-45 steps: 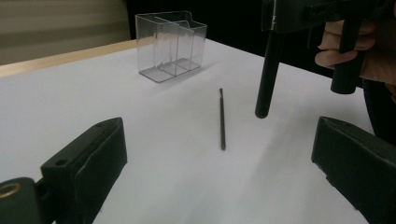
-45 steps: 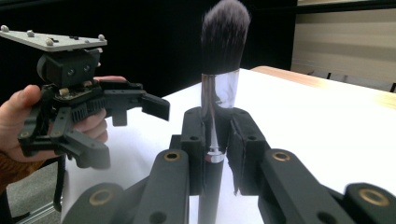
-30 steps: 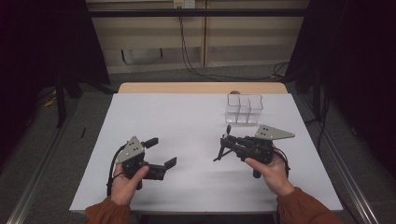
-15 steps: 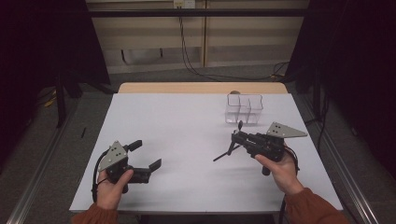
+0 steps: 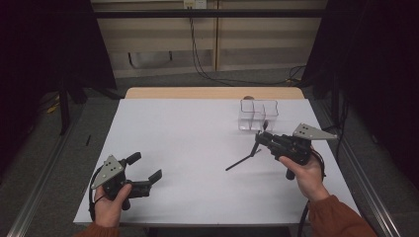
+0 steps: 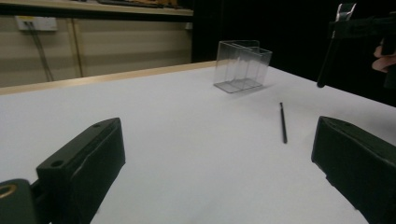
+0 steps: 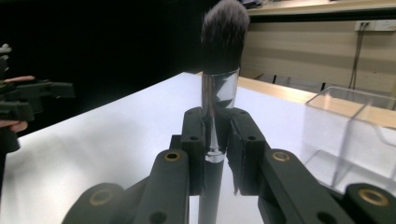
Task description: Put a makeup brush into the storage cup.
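Note:
My right gripper (image 5: 258,140) (image 7: 217,122) is shut on a makeup brush (image 5: 264,125) (image 7: 219,88). It holds the brush upright by the silver ferrule, dark bristles up. It hovers at the table's right, just in front of a clear divided box (image 5: 258,114) (image 6: 243,65) (image 7: 345,126). A thin black pencil (image 5: 241,161) (image 6: 282,122) lies on the white table (image 5: 197,133), left of that gripper. My left gripper (image 5: 146,167) (image 6: 219,135) is open and holds nothing, low near the front left corner. The left gripper view catches the right gripper (image 6: 364,25) with the brush handle hanging below.
The table's far edge is a wooden strip (image 5: 212,93). Behind it are a wall with hanging cables (image 5: 197,49) and dark curtains on both sides. In the right gripper view the left gripper (image 7: 28,100) shows far off at the left.
The left hand has drifted left toward the table's front left corner with its jaws still open. The right hand has carried the brush to the right, uncovering more of the pencil.

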Motion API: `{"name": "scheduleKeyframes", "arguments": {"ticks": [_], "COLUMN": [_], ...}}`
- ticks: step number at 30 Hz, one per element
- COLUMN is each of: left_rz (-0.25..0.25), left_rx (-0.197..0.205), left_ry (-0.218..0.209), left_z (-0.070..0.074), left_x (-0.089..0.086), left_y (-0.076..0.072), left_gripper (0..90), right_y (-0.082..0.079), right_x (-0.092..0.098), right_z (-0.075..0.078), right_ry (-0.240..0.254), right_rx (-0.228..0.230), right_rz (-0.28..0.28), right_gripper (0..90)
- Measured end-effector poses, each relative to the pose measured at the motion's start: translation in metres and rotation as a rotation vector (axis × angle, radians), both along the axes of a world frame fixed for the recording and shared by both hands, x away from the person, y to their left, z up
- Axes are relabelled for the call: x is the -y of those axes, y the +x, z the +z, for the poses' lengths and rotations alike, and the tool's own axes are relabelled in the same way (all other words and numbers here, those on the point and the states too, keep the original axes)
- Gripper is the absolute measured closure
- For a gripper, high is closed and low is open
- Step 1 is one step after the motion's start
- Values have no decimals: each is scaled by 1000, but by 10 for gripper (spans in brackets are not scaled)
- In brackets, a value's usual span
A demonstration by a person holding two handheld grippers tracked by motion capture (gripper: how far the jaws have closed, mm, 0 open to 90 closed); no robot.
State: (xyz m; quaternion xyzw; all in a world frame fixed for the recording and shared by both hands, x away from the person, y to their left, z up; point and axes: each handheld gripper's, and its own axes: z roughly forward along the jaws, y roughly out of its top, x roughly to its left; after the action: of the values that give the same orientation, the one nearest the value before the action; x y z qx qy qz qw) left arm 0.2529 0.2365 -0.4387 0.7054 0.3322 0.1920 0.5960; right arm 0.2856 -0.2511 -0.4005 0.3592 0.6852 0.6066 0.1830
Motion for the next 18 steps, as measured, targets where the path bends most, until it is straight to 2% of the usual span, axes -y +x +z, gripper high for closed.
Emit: {"name": "scheduleKeyframes", "arguments": {"ticks": [2, 4, 7, 14, 18], "left_rz": [7, 11, 23, -11, -14], "left_rx": [3, 2, -5, 9, 7], "left_ry": [23, 15, 39, 45, 50], "left_z": [-1, -1, -1, 0, -1], "left_x": [-4, -4, -6, -3, -3], "left_y": [-2, -3, -3, -3, -2], "left_gripper": [27, 28, 15, 16, 18], "right_y": [3, 5, 8, 19, 25], "right_x": [4, 7, 9, 17, 19], "right_z": [0, 1, 4, 8, 9], "right_ry": [-12, -13, -24, -30, -38], "right_rx": [0, 1, 9, 19, 17], "right_rz": [-13, -19, -28, -48, -58], "right_gripper": [781, 781, 782, 782, 782]}}
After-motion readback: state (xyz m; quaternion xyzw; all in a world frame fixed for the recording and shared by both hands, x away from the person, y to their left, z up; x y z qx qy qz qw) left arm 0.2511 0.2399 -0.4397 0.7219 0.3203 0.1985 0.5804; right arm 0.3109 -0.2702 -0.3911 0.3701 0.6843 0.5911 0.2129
